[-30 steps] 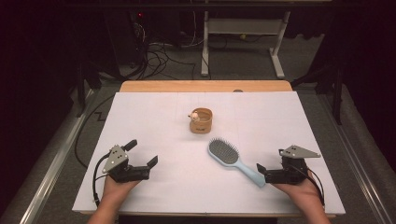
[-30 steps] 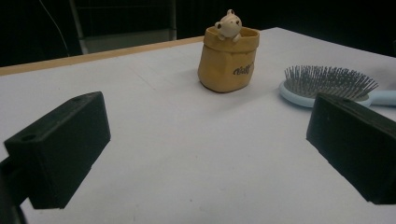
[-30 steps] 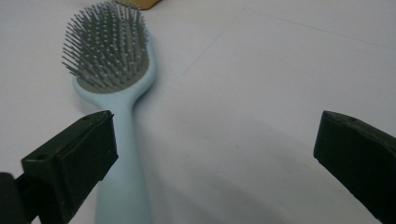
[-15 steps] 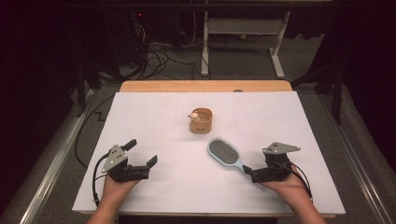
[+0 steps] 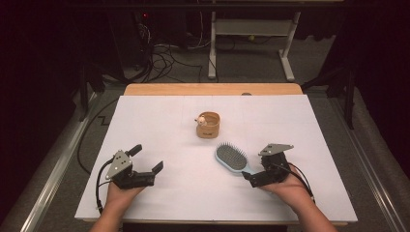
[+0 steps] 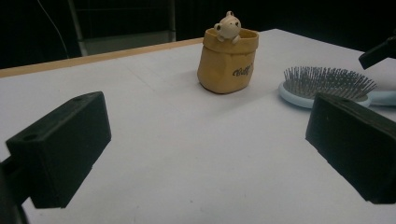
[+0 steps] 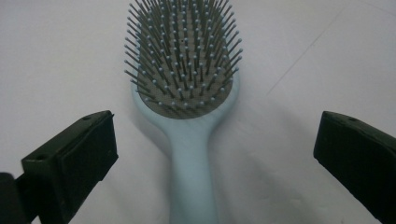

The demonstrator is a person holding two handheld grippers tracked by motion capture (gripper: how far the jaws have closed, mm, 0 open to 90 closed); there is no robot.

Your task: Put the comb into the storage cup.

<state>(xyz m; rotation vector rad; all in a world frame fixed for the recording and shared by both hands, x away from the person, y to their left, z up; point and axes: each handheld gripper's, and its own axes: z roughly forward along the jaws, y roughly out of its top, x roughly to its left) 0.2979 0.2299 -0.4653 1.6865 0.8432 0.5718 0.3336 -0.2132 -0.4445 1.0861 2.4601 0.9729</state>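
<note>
Hairbrush (image 5: 232, 158) lies flat on the white table (image 5: 159, 116), bristles up, just near-right of the tan pouch (image 5: 208, 126); long axis runs diagonal, head toward the pouch, light-blue handle pointing back at me and to my right. My right tool (image 5: 256, 175) is spread wide, jaws straddling the handle (image 7: 191, 177) without touching it. My left tool (image 5: 147, 159) is spread too, holding nothing, well left of the brush.

Dim room: grey floor (image 5: 333, 104), tangled cables (image 5: 164, 53) and a white desk frame (image 5: 251, 36) beyond the white-topped table (image 5: 159, 116) (wooden far edge).
</note>
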